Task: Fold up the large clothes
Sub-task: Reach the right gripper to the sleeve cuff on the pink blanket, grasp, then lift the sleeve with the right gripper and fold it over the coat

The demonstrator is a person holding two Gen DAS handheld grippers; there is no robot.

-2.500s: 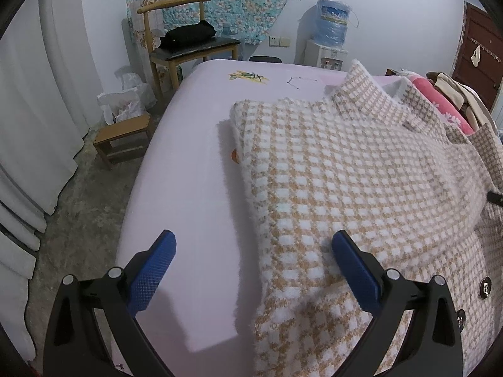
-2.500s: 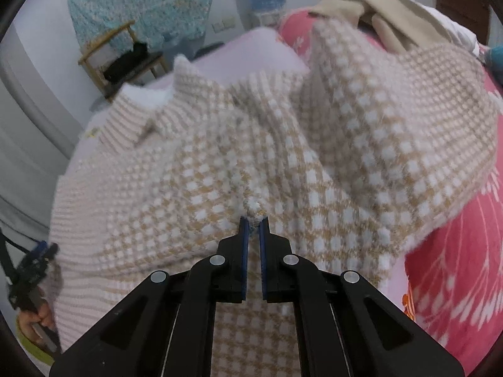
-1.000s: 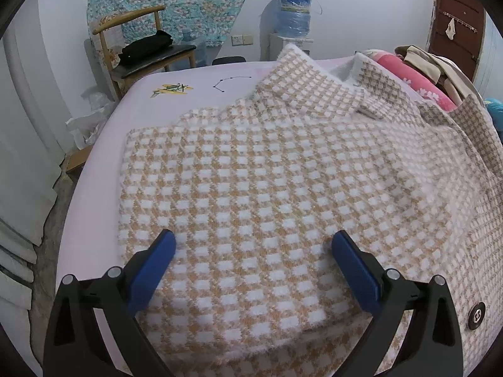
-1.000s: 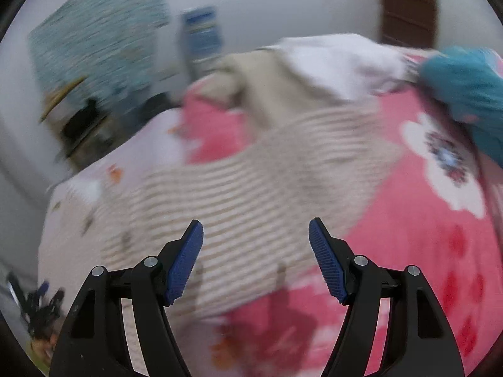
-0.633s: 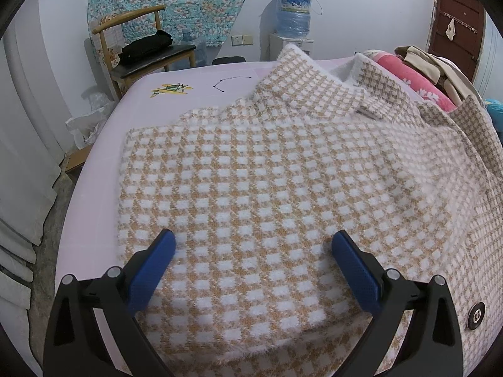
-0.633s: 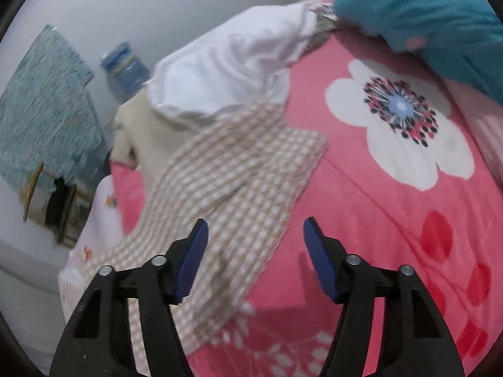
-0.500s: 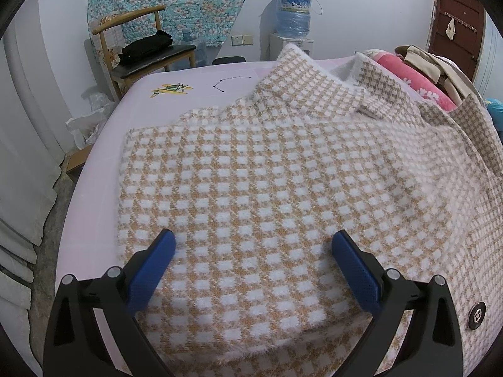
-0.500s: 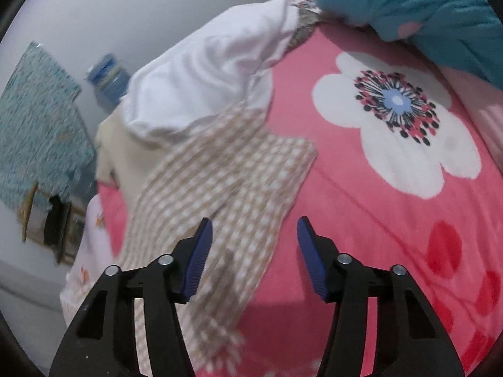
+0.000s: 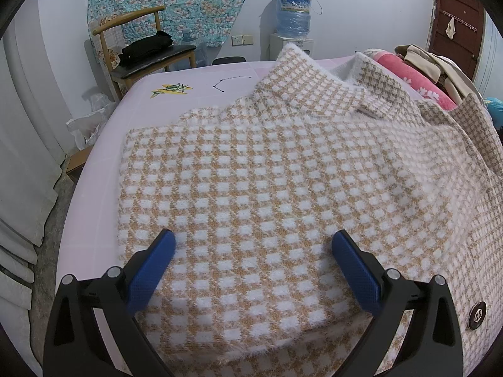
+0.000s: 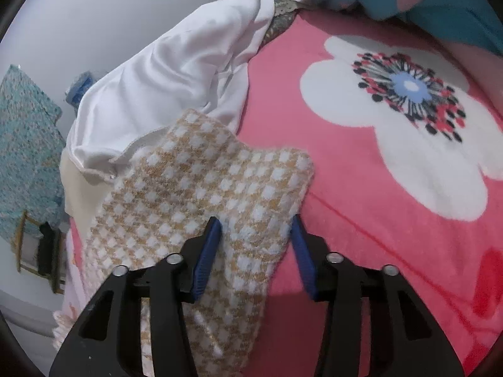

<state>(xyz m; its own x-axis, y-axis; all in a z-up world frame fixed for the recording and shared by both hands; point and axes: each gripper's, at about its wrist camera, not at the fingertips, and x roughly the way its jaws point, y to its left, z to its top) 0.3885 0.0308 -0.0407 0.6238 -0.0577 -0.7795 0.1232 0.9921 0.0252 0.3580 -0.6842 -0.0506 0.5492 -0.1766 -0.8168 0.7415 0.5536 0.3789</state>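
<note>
- Right now the fuzzy tan-and-white checked knit coat (image 9: 267, 188) lies spread over the pale pink bed (image 9: 94, 194), its folded body smooth and its collar end towards the wooden chair (image 9: 141, 47).
- One sleeve (image 10: 204, 188) of that coat trails off onto the pink fleece blanket with the big white flower (image 10: 393, 220), just beside a crumpled white garment (image 10: 176, 72).
- The right tool (image 10: 256, 242) has its blue pads on either side of the sleeve's edge and its jaws are closing; the cloth sits between them, but the pads do not look pressed on it yet.
- To do this well, I'd say take a full bite of the thick knit rather than a pinch of fuzz at the very hem, or it may slip out when lifted.
- Keep clear of the white garment next to the sleeve, so it is not caught and dragged along.
- The left tool (image 9: 251, 267) hangs wide open above the near part of the coat, holding nothing.
- It looks well placed to steady the folded body while the sleeve is brought across it.
- Judging from how things lie, the sleeve should land flat on the body, parallel to the coat's side edge.
</note>
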